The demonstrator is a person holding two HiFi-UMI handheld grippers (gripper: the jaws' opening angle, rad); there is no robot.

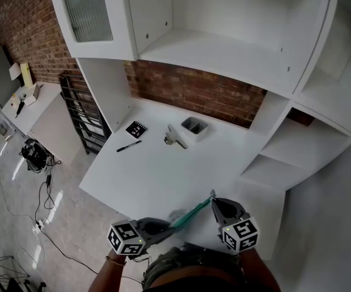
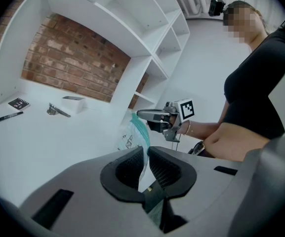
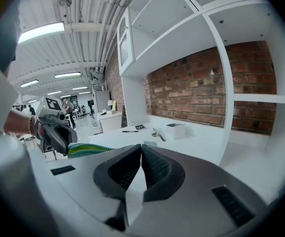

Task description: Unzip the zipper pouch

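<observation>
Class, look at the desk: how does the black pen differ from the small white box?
The pen is black and thin; the box is white and squat. The pen lies flat, while the box stands with its open top up. The pen lies near the desk's left edge; the box sits further back, close to the brick wall. Both rest on the white desk.
</observation>
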